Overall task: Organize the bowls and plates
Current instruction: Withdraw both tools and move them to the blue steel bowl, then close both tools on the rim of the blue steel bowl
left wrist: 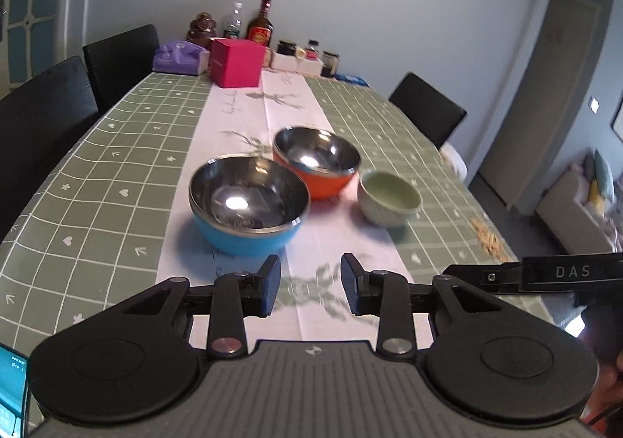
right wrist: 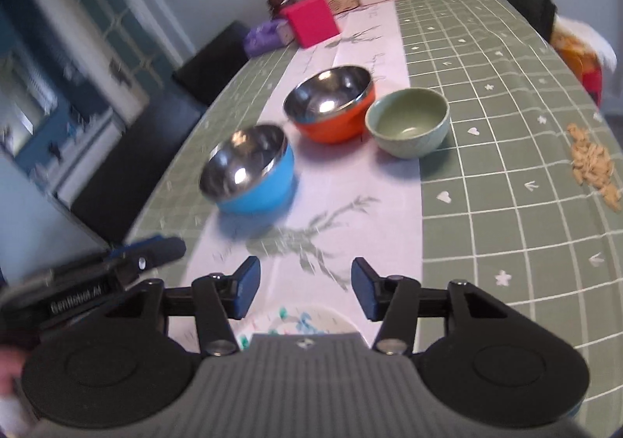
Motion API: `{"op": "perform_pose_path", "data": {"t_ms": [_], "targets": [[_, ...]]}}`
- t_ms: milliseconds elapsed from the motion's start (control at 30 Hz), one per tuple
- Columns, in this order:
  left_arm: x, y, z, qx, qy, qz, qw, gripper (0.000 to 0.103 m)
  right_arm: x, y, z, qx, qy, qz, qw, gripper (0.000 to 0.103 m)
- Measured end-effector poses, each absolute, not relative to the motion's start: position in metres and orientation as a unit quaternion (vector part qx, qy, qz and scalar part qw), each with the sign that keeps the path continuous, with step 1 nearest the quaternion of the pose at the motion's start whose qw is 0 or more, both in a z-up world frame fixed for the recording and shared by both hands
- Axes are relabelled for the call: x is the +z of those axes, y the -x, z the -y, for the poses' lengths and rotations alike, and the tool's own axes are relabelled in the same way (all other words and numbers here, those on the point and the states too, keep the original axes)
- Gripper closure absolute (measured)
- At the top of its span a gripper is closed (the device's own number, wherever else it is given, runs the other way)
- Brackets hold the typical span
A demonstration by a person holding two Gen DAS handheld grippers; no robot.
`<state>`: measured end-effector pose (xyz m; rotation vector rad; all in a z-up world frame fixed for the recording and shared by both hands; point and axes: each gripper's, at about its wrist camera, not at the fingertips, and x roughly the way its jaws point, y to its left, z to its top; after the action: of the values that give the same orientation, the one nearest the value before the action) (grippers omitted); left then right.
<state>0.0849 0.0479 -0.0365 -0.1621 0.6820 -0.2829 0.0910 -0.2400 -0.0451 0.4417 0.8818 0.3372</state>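
Three bowls sit mid-frame on the table (left wrist: 117,173): blue bowl (left wrist: 249,204) lower left, orange bowl (left wrist: 315,161) behind it, green bowl (left wrist: 389,202) at right. Both steel-lined ones look light, stiff and slippery, so I would pinch a rim; the green one (likely ceramic) seems heavier and breakable. A patterned plate (right wrist: 303,321) shows at bottom centre. Left gripper (left wrist: 310,290) and right gripper (right wrist: 305,290) stand parted, holding nothing. Writing: "DAS", "GenRobot.AI".
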Motion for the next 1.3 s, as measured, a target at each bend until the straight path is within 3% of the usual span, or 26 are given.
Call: {"op": "perform_pose_path", "data": {"t_ms": [233, 633, 867, 1067, 1300], "targets": [[-0.033, -0.118, -0.079, -0.121, 0.103, -0.327, 0.932, 0.064, -0.056, -0.127, 0.229, 0.128, -0.261, -0.426, 0.857, 0.051], [-0.064, -0.188, -0.114, -0.094, 0.107, -0.364, 0.92, 0.065, -0.069, -0.193, 0.174, 0.143, -0.217, -0.454, 0.852, 0.05], [-0.089, -0.215, -0.115, -0.084, 0.125, -0.381, 0.912, 0.075, -0.083, -0.223, 0.157, 0.135, -0.21, -0.47, 0.846, 0.051], [-0.094, -0.223, -0.107, -0.076, 0.097, -0.385, 0.915, 0.088, -0.092, -0.235, 0.152, 0.136, -0.213, -0.484, 0.838, 0.058], [-0.094, -0.226, -0.104, -0.076, 0.084, -0.388, 0.915, 0.091, -0.093, -0.239, 0.144, 0.142, -0.203, -0.489, 0.836, 0.08]]}}
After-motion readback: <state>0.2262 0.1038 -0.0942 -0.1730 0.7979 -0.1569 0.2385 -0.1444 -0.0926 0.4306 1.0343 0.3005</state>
